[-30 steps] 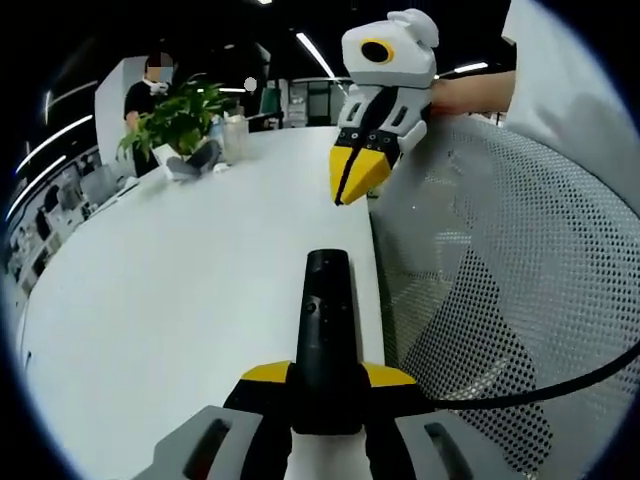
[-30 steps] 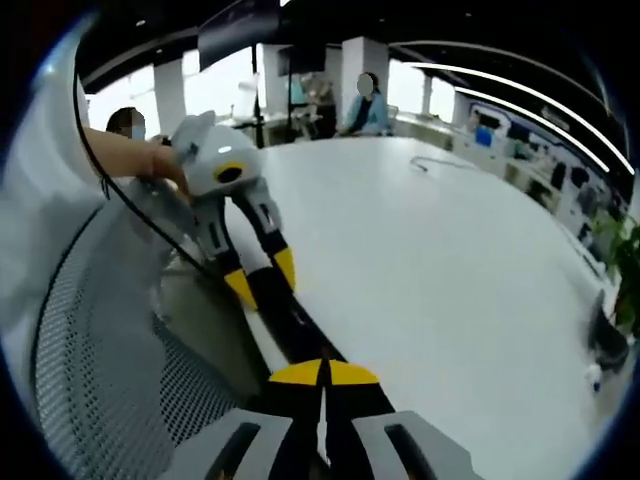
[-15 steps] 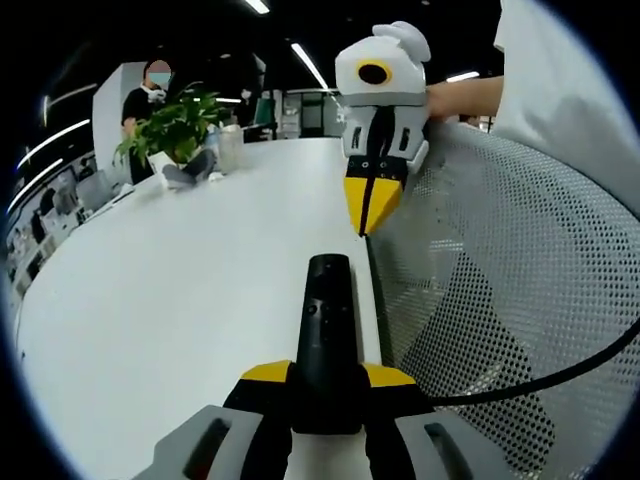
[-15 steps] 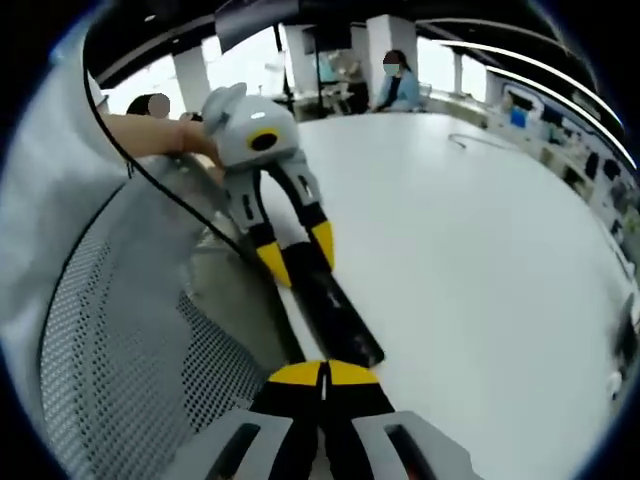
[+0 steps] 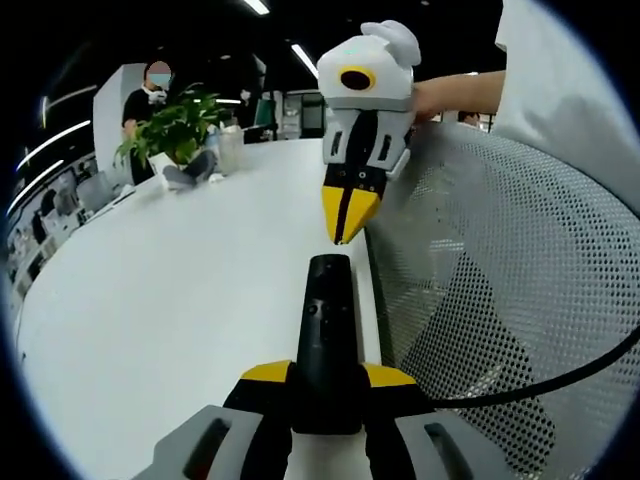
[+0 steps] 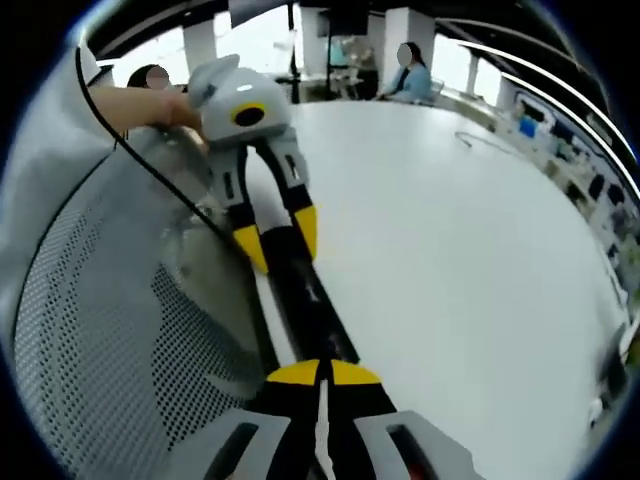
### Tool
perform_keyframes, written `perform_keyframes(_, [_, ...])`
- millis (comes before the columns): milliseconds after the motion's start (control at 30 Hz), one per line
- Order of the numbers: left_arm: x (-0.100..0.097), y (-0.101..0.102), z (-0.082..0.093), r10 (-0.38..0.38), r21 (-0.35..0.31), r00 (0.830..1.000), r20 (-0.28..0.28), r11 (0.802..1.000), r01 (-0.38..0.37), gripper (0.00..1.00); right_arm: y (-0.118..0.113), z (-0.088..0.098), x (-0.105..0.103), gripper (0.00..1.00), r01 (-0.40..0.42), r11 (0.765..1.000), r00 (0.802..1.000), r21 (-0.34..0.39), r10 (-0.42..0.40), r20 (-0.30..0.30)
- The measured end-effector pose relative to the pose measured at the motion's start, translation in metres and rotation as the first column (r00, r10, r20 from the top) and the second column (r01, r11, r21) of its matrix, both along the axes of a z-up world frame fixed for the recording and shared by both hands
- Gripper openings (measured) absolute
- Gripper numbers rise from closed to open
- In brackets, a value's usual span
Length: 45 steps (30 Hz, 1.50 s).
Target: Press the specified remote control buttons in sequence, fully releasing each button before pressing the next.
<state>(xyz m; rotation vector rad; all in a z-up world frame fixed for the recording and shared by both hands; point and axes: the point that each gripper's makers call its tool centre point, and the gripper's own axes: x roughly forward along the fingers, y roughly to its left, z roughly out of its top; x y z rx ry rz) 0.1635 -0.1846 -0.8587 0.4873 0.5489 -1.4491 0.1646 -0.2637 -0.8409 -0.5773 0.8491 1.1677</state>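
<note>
Left hand-held gripper [image 5: 325,385] around remote [image 5: 327,330]

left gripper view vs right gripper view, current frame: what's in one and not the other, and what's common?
Left gripper view alone: a potted plant at the table's far end, the remote's button face, and the right gripper shut, tip just above the remote's far end.

Right gripper view alone: the left gripper seen from in front, clamped on the remote's far end, and a thin cable lying far off on the table.

Both: the black remote, the white table, the mesh chair back, and people in the background.
</note>
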Motion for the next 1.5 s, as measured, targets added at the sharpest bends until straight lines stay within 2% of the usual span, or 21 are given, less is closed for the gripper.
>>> perform_keyframes(133, [0.0,0.0,0.0,0.001,-0.001,1.0,0.0,1.0,-0.001,0.25,0.001,-0.004,0.004,0.0,-0.032,0.999,0.999,-0.041,0.033,0.013])
perform_keyframes(300, [0.0,0.0,0.0,0.002,-0.001,1.0,-0.001,1.0,-0.002,0.25,0.002,-0.012,0.002,0.0,-0.057,0.996,0.998,-0.067,0.056,-0.015])
perform_keyframes(500, [0.0,0.0,0.0,0.001,0.0,1.0,-0.001,1.0,-0.001,0.25,0.0,-0.011,0.003,0.0,-0.065,0.995,0.998,-0.075,0.064,-0.01])
perform_keyframes(567, [0.0,0.0,0.0,0.001,0.0,1.0,-0.002,1.0,-0.001,0.25,0.001,-0.012,0.003,0.0,-0.091,0.991,0.996,-0.096,0.091,0.002])
perform_keyframes(733, [0.0,0.0,0.0,0.001,0.0,1.0,-0.002,1.0,-0.001,0.25,0.001,-0.013,0.003,0.0,-0.144,0.975,0.989,-0.168,0.148,0.013])
perform_keyframes(800, [0.0,0.0,0.0,0.001,0.0,1.0,-0.002,1.0,-0.001,0.25,0.001,-0.014,0.003,0.0,-0.172,0.964,0.983,-0.204,0.18,0.021])
perform_keyframes(833, [0.0,0.0,0.0,0.001,0.001,1.0,-0.002,1.0,-0.001,0.25,0.001,-0.014,0.003,0.0,-0.202,0.95,0.977,-0.236,0.214,0.023])
perform_keyframes(967, [0.0,0.0,0.0,0.001,0.002,1.0,-0.002,1.0,-0.001,0.25,0.002,-0.015,0.003,0.0,-0.204,0.939,0.976,-0.277,0.218,0.019])
perform_keyframes(1033, [0.0,-0.001,0.0,0.001,0.002,1.0,-0.002,1.0,-0.001,0.25,0.001,-0.015,0.004,0.0,-0.19,0.943,0.979,-0.271,0.204,0.023])
perform_keyframes(1167, [0.001,0.0,0.0,0.002,0.002,1.0,-0.003,1.0,-0.002,0.25,0.0,-0.012,0.004,0.0,-0.115,0.975,0.991,-0.192,0.126,0.05])
perform_keyframes(1267, [0.001,0.0,0.0,0.004,0.0,1.0,-0.003,1.0,-0.004,0.25,0.0,-0.008,0.006,0.0,-0.066,0.986,0.993,-0.156,0.08,0.088])
perform_keyframes(1367, [0.0,0.0,0.0,0.003,-0.001,1.0,-0.005,1.0,-0.003,0.25,0.008,-0.004,0.005,0.0,-0.037,0.995,0.997,-0.088,0.042,0.065])
perform_keyframes(1400, [0.0,-0.001,0.0,0.003,-0.002,1.0,-0.005,1.0,-0.003,0.25,0.008,-0.005,0.005,0.0,-0.038,0.995,0.998,-0.088,0.043,0.05])
perform_keyframes(1500, [0.0,-0.001,0.0,0.003,-0.001,1.0,-0.004,1.0,-0.003,0.25,0.008,-0.006,0.007,0.0,-0.041,0.995,0.997,-0.094,0.047,0.059])
